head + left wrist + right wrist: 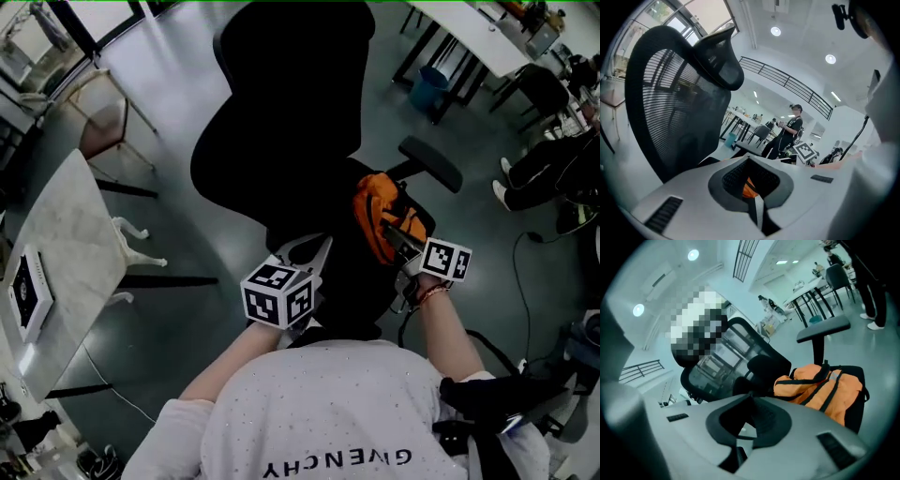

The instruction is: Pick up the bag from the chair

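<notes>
Orange bag (380, 220) sits centre-right on the office chair (281, 112); the right hand-held gripper (750, 393), jaws together and empty like the left hand-held gripper (750, 159), should open onto its black strap (832, 390).

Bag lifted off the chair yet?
No, in the head view the orange bag lies on the seat of the black chair, next to its armrest.

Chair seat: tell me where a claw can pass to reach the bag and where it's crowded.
Free: the black seat between the left claw and the orange bag. Crowded: the bag's right side, hemmed by the armrest and the right claw. Bare floor also runs beside the marble table.
</notes>
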`<state>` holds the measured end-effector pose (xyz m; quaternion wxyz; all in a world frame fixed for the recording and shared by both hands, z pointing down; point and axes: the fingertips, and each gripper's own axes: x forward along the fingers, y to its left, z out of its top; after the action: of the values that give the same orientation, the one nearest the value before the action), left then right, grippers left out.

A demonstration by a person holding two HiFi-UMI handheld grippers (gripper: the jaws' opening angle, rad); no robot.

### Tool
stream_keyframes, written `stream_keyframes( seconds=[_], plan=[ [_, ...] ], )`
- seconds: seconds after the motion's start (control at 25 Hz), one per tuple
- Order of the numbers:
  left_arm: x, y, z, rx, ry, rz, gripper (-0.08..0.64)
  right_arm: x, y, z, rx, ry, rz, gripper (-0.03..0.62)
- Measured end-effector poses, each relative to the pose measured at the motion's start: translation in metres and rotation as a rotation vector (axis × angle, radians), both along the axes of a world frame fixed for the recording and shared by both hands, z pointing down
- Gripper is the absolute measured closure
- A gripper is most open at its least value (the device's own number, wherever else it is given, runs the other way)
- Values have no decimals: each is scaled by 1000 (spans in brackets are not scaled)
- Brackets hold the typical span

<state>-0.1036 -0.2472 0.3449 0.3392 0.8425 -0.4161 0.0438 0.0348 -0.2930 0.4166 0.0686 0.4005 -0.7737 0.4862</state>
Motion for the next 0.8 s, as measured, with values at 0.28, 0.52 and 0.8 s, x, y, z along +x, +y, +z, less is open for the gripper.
stream_keyframes(
  seconds=[0.28, 0.52, 0.8],
  plan=[
    [22, -6, -46, 97, -74, 26, 558, 17, 1, -74, 96, -92, 96, 583],
    [34, 11, -50, 82, -63, 67, 559, 27, 16, -121, 138, -378, 198, 583],
    [52, 33, -96, 282, -20, 173, 558, 26, 38, -215, 303, -535, 130, 583]
  ],
)
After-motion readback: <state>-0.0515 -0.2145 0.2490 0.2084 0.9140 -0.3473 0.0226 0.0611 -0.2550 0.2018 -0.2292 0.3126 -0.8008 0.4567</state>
